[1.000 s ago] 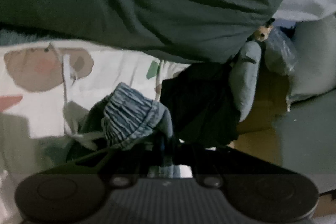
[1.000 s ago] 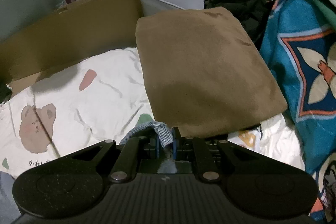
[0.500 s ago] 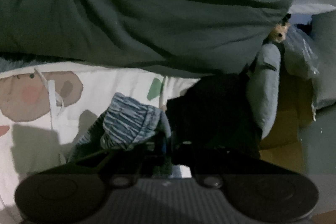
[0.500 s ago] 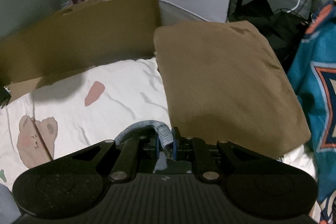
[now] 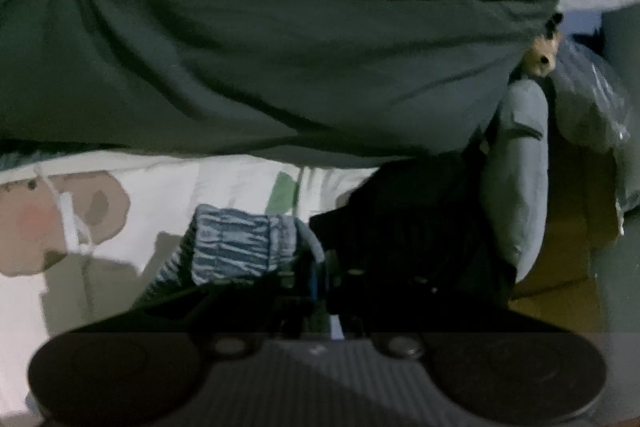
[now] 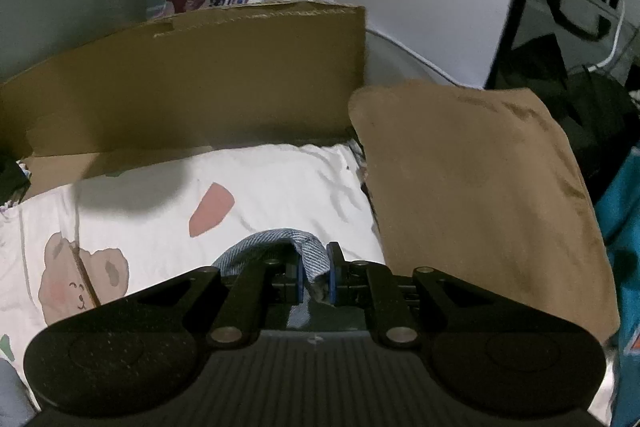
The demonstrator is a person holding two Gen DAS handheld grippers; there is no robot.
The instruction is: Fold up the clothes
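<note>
The right gripper (image 6: 315,273) is closed down on a fold of the denim garment (image 6: 276,247); the cloth sits pinched between its 2 blue pads (image 6: 331,277), arches up and to the left over the black linkage, and a strip of it hangs below the pinch; the gripper points level across the white sheet (image 6: 280,187), with the brown pillow (image 6: 476,195) just to its right and the cardboard (image 6: 192,87) standing beyond.

The left gripper (image 5: 318,275) likewise clamps the same garment (image 5: 240,247); a bunched, striped-looking wad of it rises just left of the nearly shut jaws and touches them; this view is dim, so the pads are hard to make out; it hangs low over the sheet (image 5: 168,195), with black clothing (image 5: 408,223) just right of the jaws, a grey pillow (image 5: 516,183) beside that, and a dark green duvet (image 5: 280,39) filling the upper view.
</note>
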